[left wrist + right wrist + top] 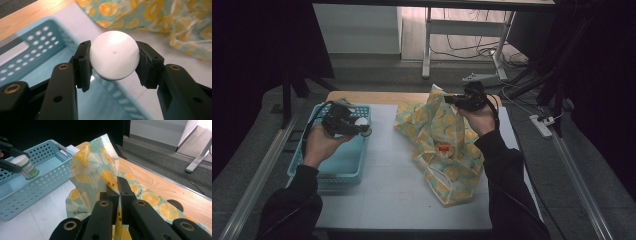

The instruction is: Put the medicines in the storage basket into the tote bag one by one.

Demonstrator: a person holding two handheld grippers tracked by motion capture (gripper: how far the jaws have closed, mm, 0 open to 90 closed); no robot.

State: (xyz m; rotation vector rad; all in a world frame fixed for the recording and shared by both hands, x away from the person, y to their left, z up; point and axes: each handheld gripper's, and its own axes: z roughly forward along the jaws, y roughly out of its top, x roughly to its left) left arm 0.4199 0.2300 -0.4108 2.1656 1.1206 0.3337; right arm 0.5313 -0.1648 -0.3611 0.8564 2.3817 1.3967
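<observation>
Left hand-held gripper (pixel 364 131) clamped on a small white-capped bottle (pixel 362 121), raised above the right-hand rim of the light blue basket (pixel 343 165). In the left gripper view, rounded white cap (pixel 114 55) pinched squarely between both black pads, one pad against each side, blue perforated basket wall blurred beneath. In the right gripper view, same bottle (pixel 26 167) seen from the side at far left: white cap, green label on the body, tilted slightly, held over the basket's interior near its rim. Label print too small to read.

Right hand-held gripper (pixel 447 99) clenched tight on the upper edge of a lemon-print bag (pixel 442 145), pale teal with yellow and orange citrus slices. In the right gripper view, thin fold of bag material (pixel 100 170) caught between the two closed jaws and standing up in a peak above them. Rest of the bag draped down and spread across the white tabletop (pixel 387 190), lower end toward the near edge, small red tag on its front face.

Basket resting at the left side of the tabletop, bag at centre-right, the two well apart with bare white surface between. Bare wooden strip (pixel 377 97) along the far edge of the tabletop. Both forearms in dark sleeves entering from the near side.
</observation>
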